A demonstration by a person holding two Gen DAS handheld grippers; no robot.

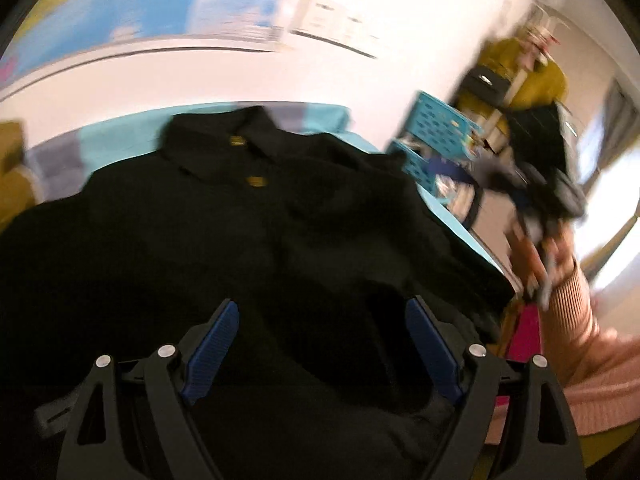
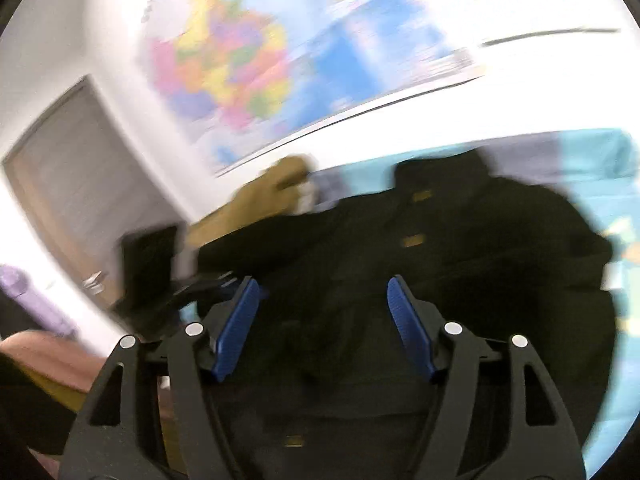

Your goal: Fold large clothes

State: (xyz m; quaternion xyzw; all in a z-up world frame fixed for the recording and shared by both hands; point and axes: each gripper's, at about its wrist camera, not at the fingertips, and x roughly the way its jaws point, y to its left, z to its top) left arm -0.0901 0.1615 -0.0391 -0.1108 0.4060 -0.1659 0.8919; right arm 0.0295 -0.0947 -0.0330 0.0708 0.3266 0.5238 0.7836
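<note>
A black shirt point(image 1: 224, 232) is spread, collar away, over a turquoise cover point(image 1: 116, 140). Small gold tabs are seen below the collar; the cloth is rumpled, one side lapped over the front. The left gripper point(image 1: 322, 326) is held above its near part, fingers apart, nothing between. The right gripper point(image 2: 323, 308) is likewise parted and empty above the shirt.

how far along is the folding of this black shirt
Done: the black shirt lies spread on the turquoise cover, collar away from the cameras, one side seemingly lapped inward, though blur hides detail. In hand: nothing; the left gripper and the right gripper are both open above the cloth. Left: the main folds.
</note>
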